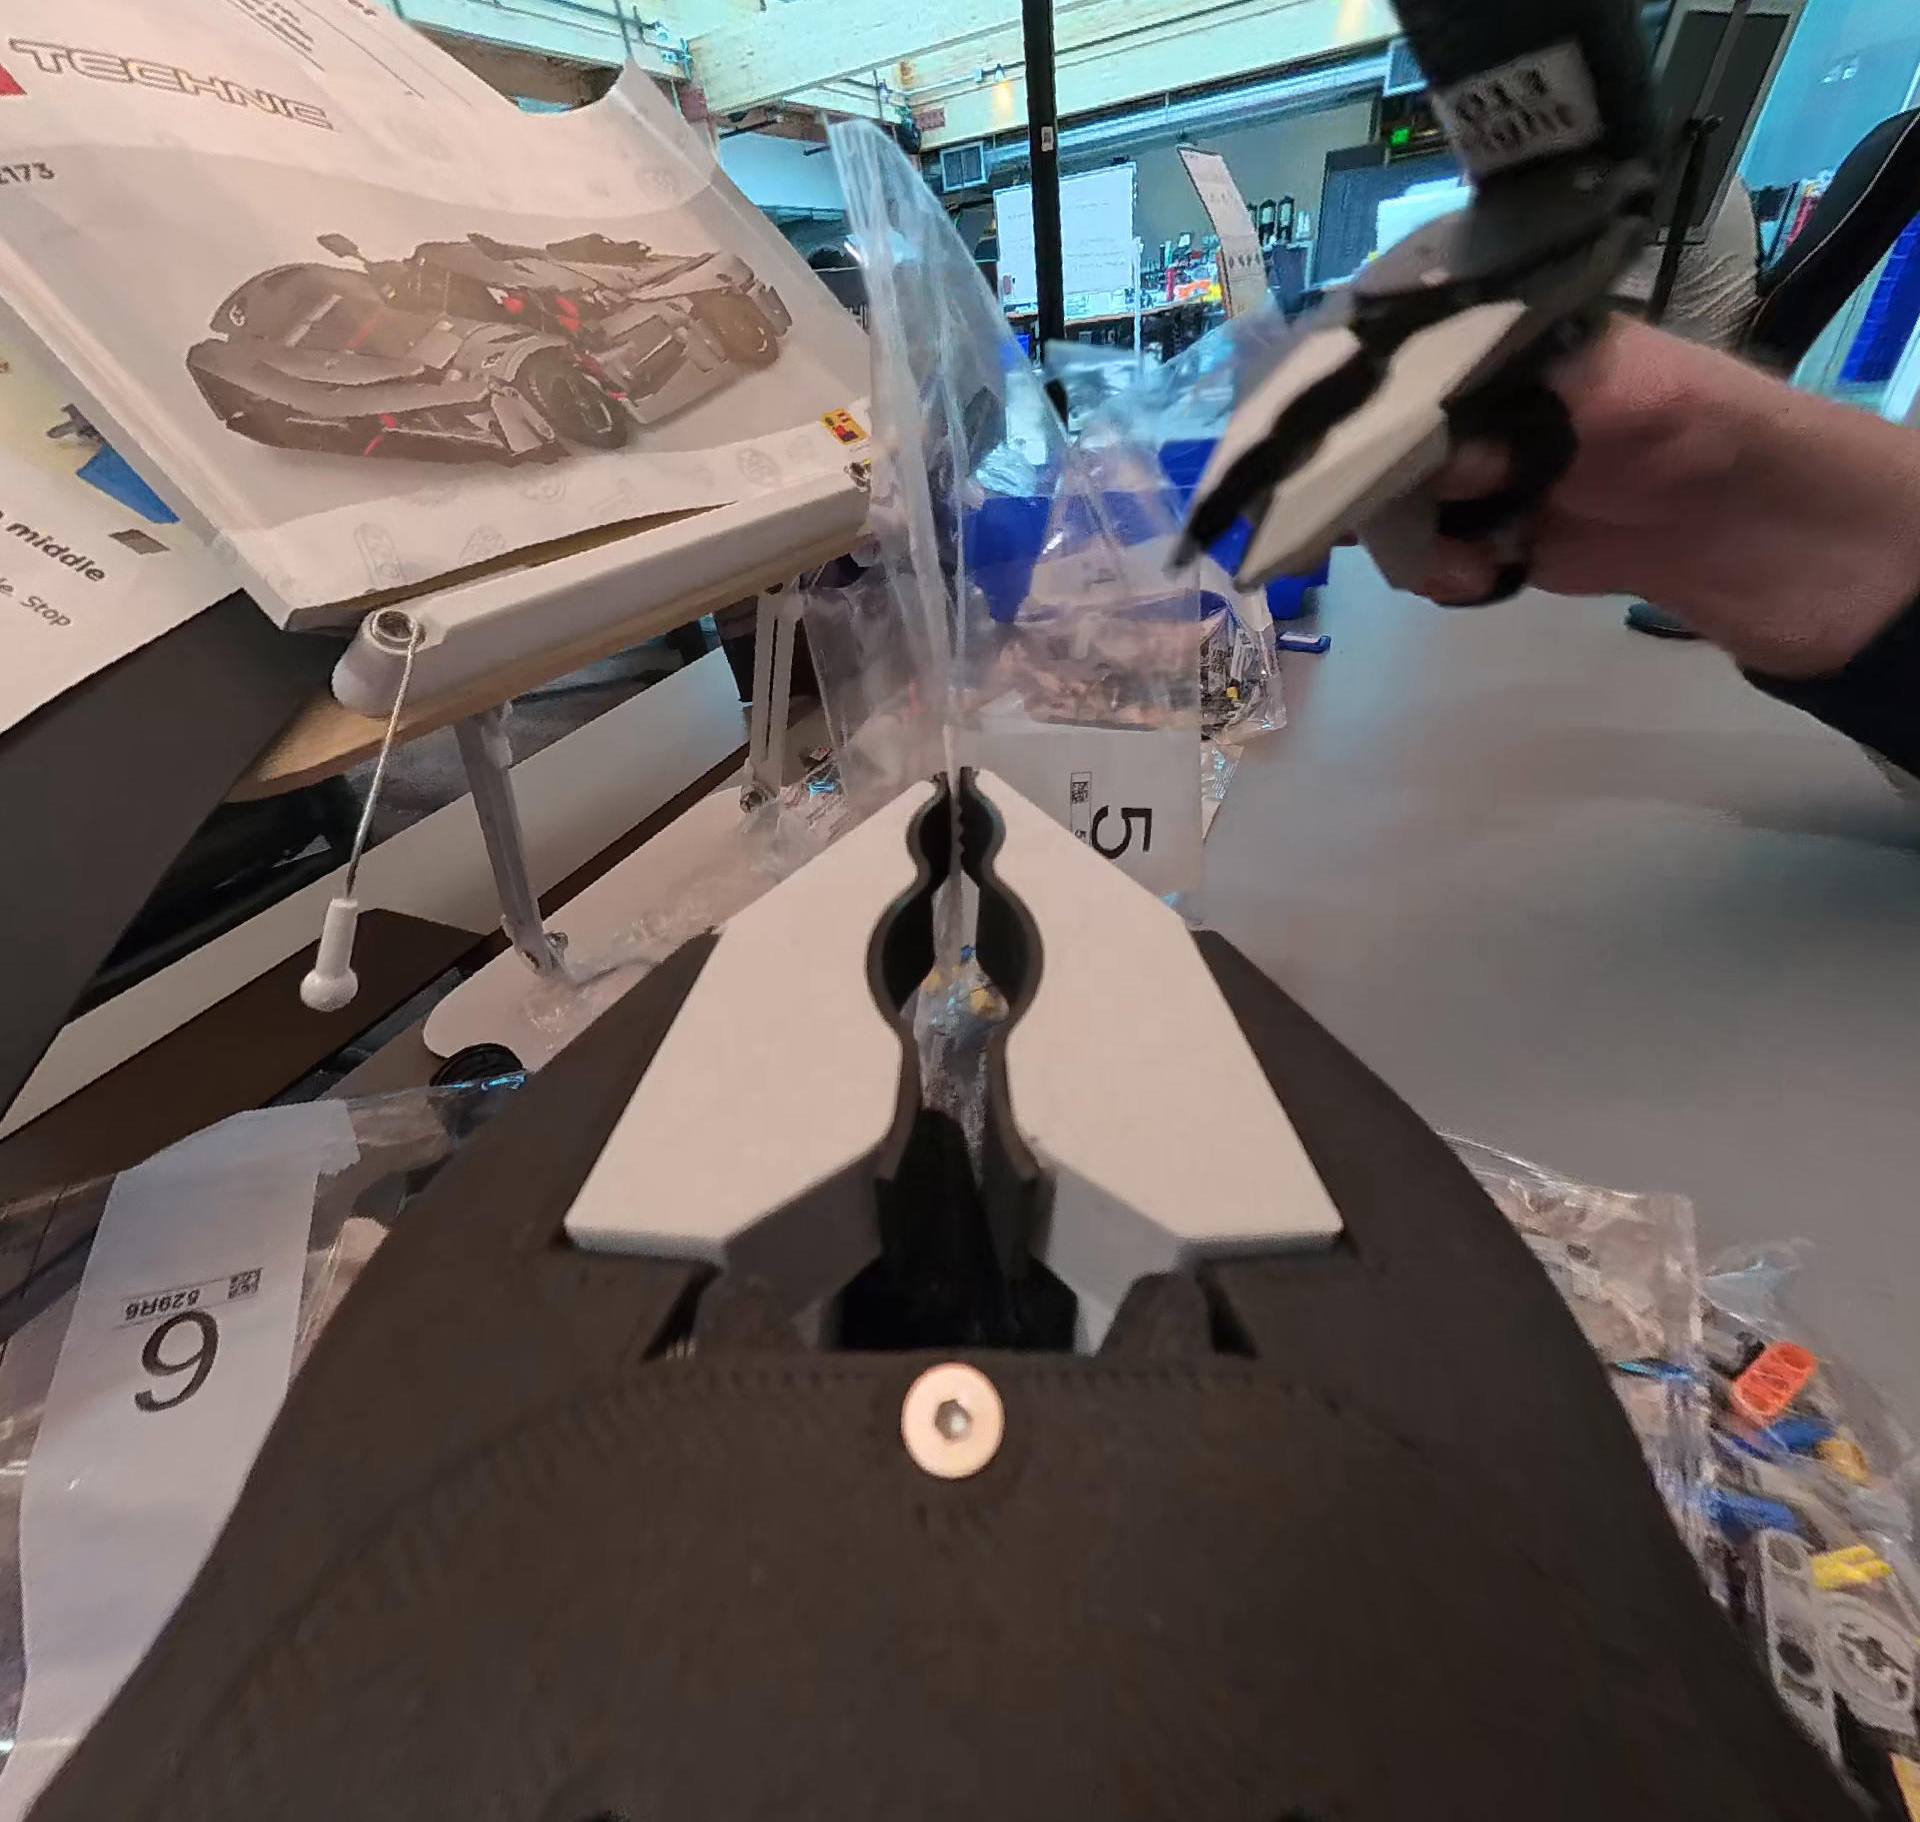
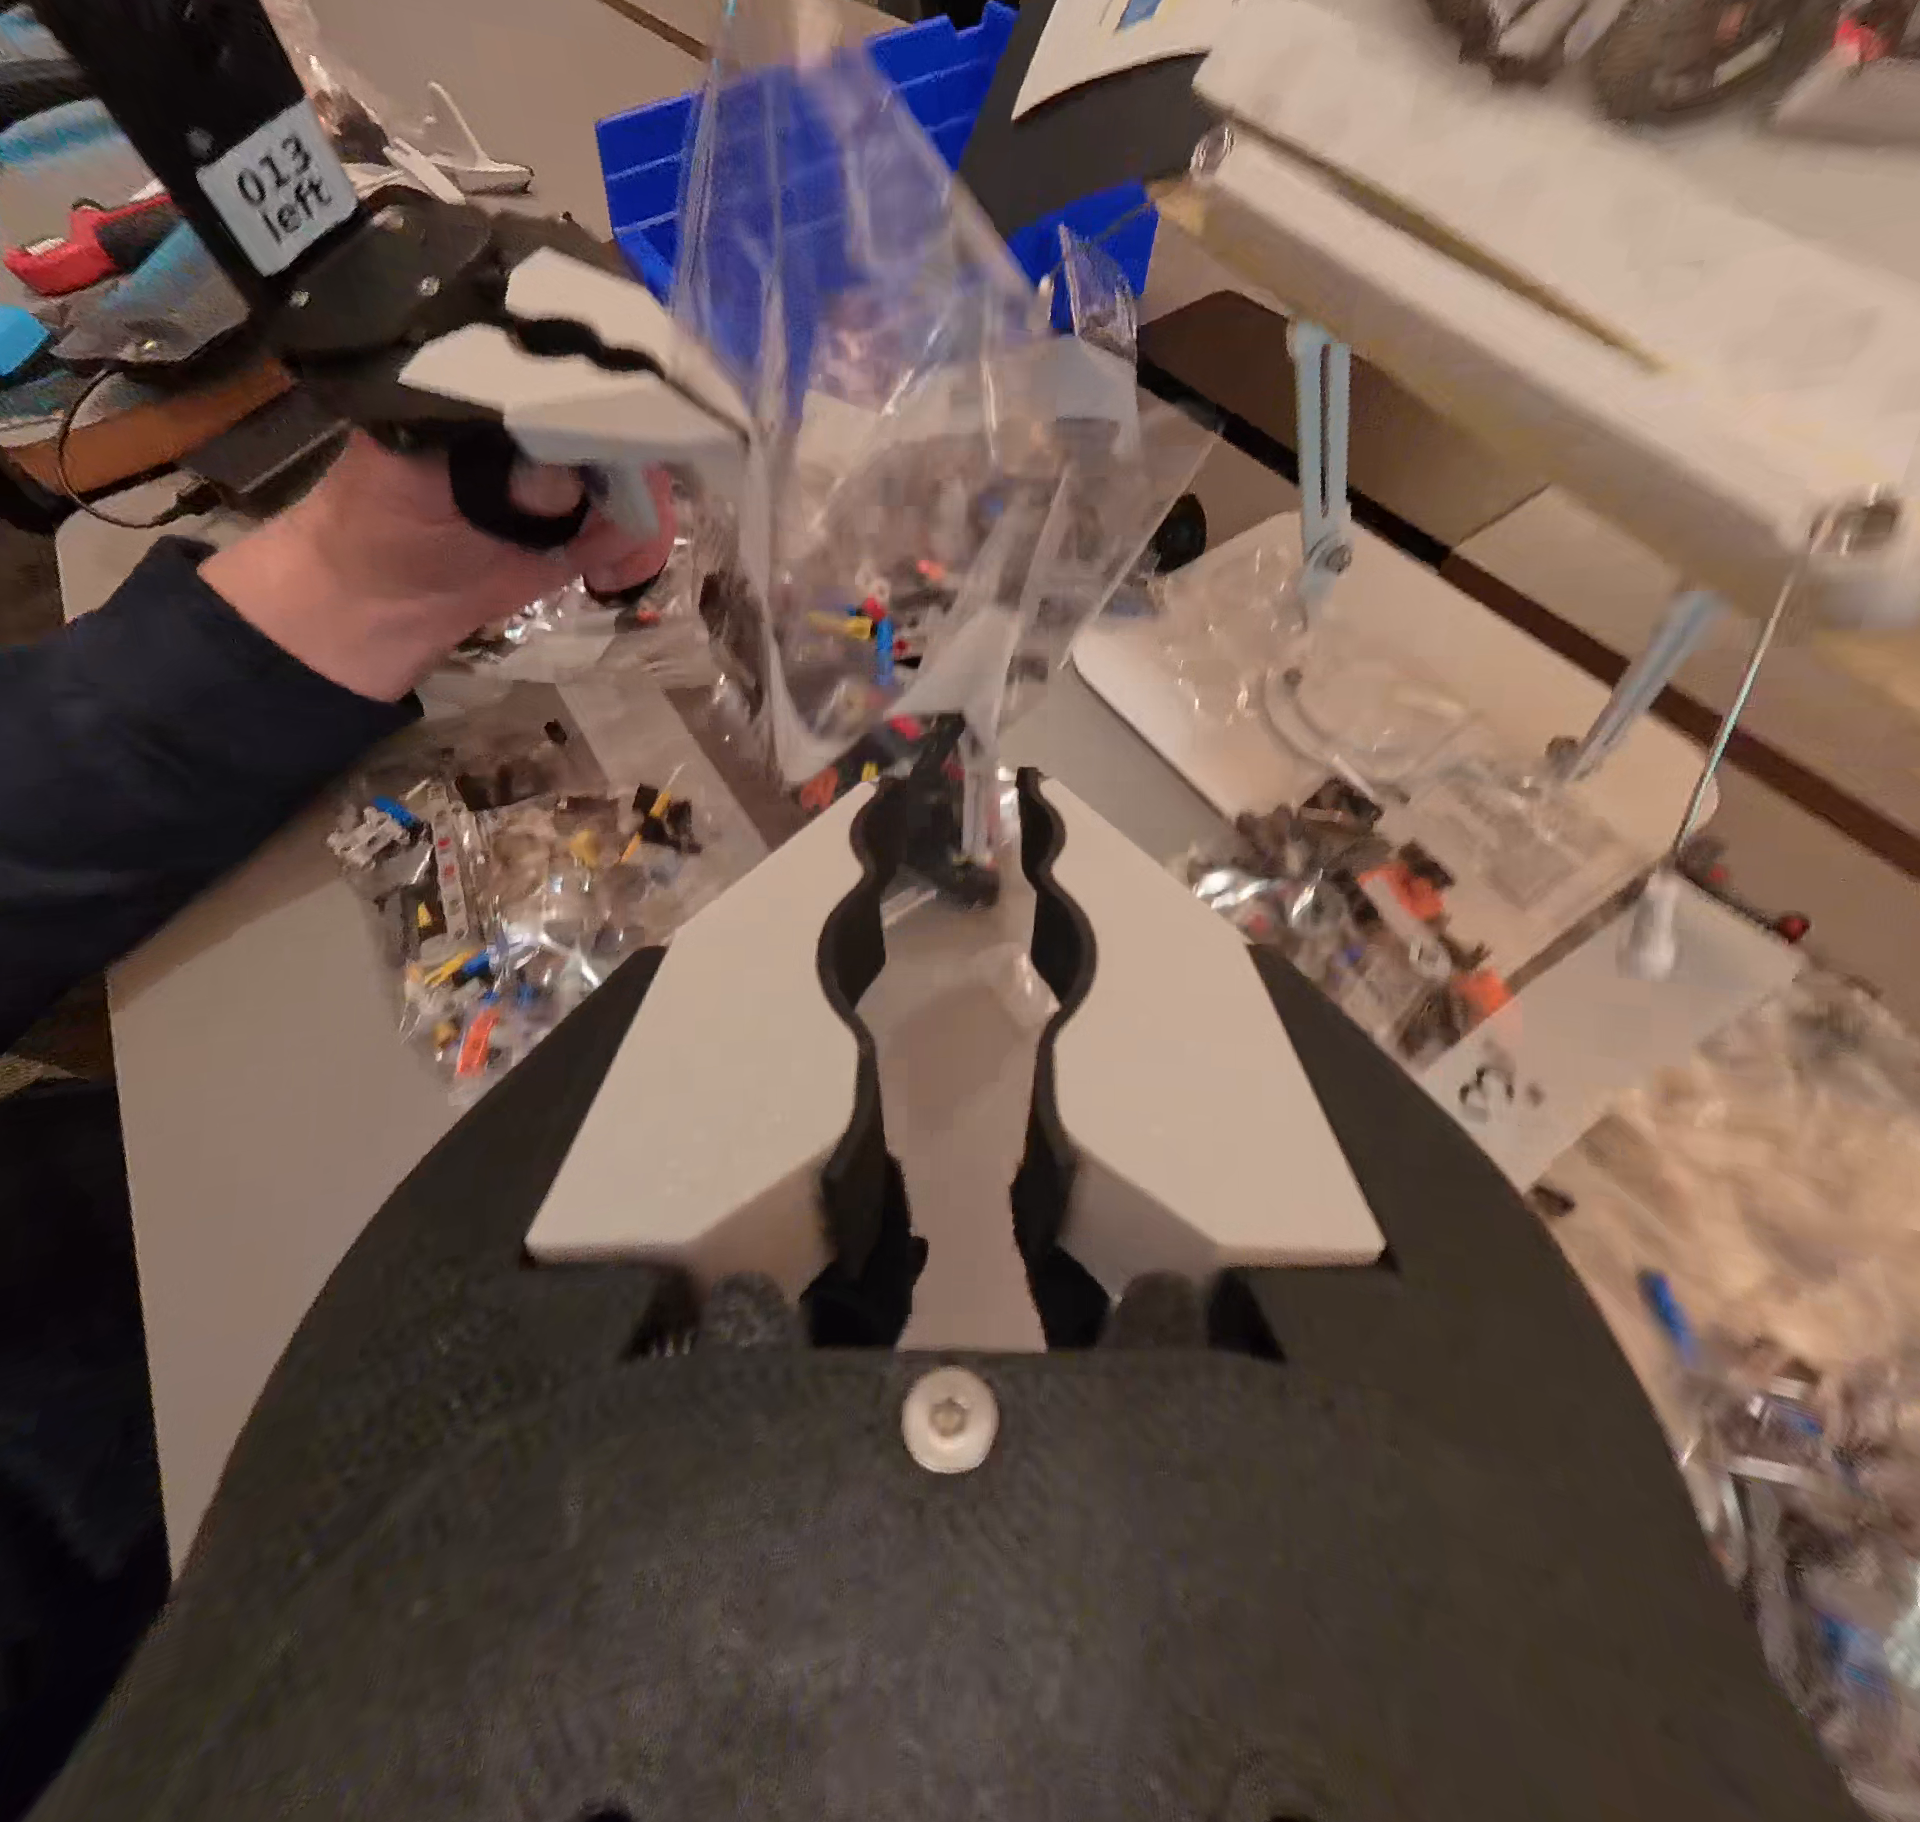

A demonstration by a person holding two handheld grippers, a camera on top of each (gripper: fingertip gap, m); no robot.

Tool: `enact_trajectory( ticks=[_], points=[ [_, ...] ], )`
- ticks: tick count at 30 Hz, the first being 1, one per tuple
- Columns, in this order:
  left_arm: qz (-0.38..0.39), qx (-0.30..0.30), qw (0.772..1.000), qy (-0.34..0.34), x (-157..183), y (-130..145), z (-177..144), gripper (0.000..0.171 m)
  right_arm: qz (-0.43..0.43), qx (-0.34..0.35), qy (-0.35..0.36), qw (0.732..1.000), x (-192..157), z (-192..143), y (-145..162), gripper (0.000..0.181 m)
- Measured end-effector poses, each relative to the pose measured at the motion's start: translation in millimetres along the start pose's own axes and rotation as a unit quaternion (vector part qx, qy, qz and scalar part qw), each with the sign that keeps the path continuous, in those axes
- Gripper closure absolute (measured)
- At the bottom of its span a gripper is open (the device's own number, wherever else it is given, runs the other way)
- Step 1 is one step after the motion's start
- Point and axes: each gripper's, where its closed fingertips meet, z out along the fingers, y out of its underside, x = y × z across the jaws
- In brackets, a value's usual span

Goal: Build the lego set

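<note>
A clear bag of Lego parts (image 1: pixel 935 484) is pinched between the closed fingers of the left gripper (image 1: pixel 958 785) and held above the grey table (image 1: pixel 1507 889). The right gripper (image 2: pixel 951 785) is held narrowly parted, gripping nothing, just under the bag. Further bags (image 2: pixel 520 899) lie on the table, beside the instruction booklet (image 1: pixel 436 318) on its stand.

Left gripper (image 2: pixel 727 401) holds a plastic bag (image 2: pixel 883 442) above the tabletop (image 2: pixel 260 1097). Parts bags (image 2: pixel 520 899) lie beneath and either side. Booklet stand (image 2: pixel 1507 318) to the right; bin (image 2: pixel 644 183) behind the bag. Right gripper (image 2: pixel 951 785) just before it.
</note>
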Motion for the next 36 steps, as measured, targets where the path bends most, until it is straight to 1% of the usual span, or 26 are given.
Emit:
enact_trajectory(
  ticks=[1, 4, 6, 8, 9, 11, 13, 16, 19, 22, 23, 25, 26, 28, 29, 30, 31, 32, 33, 36],
  points=[
    [0.002, -0.002, 1.000, -0.001, 1.3, -0.6, 1.6, 0.171, 0.001, 0.005, 0.003, 1.000, -4.7, -5.5, 12.0, 0.160],
    [-0.002, 0.002, 1.000, -0.003, 6.3, -6.1, 6.6, 0.171, 0.006, -0.006, 0.005, 1.000, -13.4, -15.9, 52.3, 0.147],
    [-0.005, 0.012, 1.000, -0.003, 12.3, -15.7, 10.8, 0.171, 0.039, 0.013, -0.018, 0.999, -15.8, -22.0, 67.0, 0.138],
    [-0.004, 0.030, 1.000, -0.002, 21.3, -28.7, 17.0, 0.171, 0.070, 0.015, -0.047, 0.996, -16.5, -27.0, 77.3, 0.124],
    [-0.001, 0.036, 0.999, 0.002, 27.9, -34.6, 20.6, 0.171, 0.074, 0.023, -0.054, 0.996, -15.1, -30.3, 77.3, 0.120],
    [0.002, 0.051, 0.999, 0.014, 42.5, -45.6, 28.3, 0.171, 0.080, 0.044, -0.055, 0.994, -7.5, -36.1, 71.8, 0.118],
    [0.007, 0.062, 0.998, 0.027, 57.7, -53.1, 35.3, 0.171, 0.076, 0.041, -0.060, 0.994, -3.6, -39.1, 69.0, 0.113],
    [0.001, 0.079, 0.995, 0.053, 82.6, -61.7, 45.8, 0.171, 0.059, 0.047, -0.046, 0.996, 7.8, -49.8, 65.8, 0.104],
    [0.000, 0.079, 0.993, 0.089, 112.6, -63.0, 59.8, 0.171, 0.072, 0.086, -0.084, 0.990, 5.5, -70.2, 61.3, 0.095],
    [-0.013, 0.083, 0.989, 0.125, 140.9, -58.3, 77.0, 0.171, 0.086, 0.107, -0.145, 0.980, -12.2, -83.8, 65.3, 0.104],
    [-0.020, 0.085, 0.987, 0.135, 148.2, -55.4, 82.4, 0.171, 0.094, 0.100, -0.158, 0.978, -17.0, -84.9, 70.7, 0.107],
    [-0.032, 0.083, 0.984, 0.152, 158.8, -48.0, 91.8, 0.171, 0.097, 0.099, -0.196, 0.971, -31.0, -90.5, 76.8, 0.129],
    [-0.035, 0.083, 0.984, 0.153, 160.9, -45.0, 94.7, 0.171, 0.090, 0.107, -0.200, 0.970, -34.6, -93.5, 78.2, 0.138],
    [-0.044, 0.083, 0.984, 0.153, 162.6, -41.9, 96.8, 0.171, 0.080, 0.108, -0.187, 0.973, -34.8, -97.3, 84.0, 0.146],
    [-0.047, 0.082, 0.984, 0.149, 161.2, -39.8, 97.2, 0.171, 0.081, 0.109, -0.185, 0.973, -34.4, -100.4, 86.2, 0.151],
    [-0.055, 0.084, 0.984, 0.144, 158.3, -38.0, 97.1, 0.171, 0.080, 0.114, -0.174, 0.975, -30.9, -104.0, 88.0, 0.160],
    [-0.065, 0.088, 0.984, 0.141, 154.8, -36.9, 96.5, 0.171, 0.081, 0.126, -0.163, 0.975, -27.6, -108.1, 88.0, 0.163],
    [-0.076, 0.090, 0.984, 0.137, 151.4, -34.8, 96.7, 0.171, 0.087, 0.136, -0.169, 0.972, -28.0, -113.2, 87.7, 0.168],
    [-0.084, 0.090, 0.983, 0.135, 149.4, -32.9, 97.4, 0.171, 0.092, 0.135, -0.174, 0.971, -28.5, -116.6, 89.5, 0.179],
    [-0.088, 0.069, 0.985, 0.130, 149.9, -22.4, 105.1, 0.171, 0.092, 0.125, -0.150, 0.976, -21.6, -121.5, 95.9, 0.181]
  ],
)
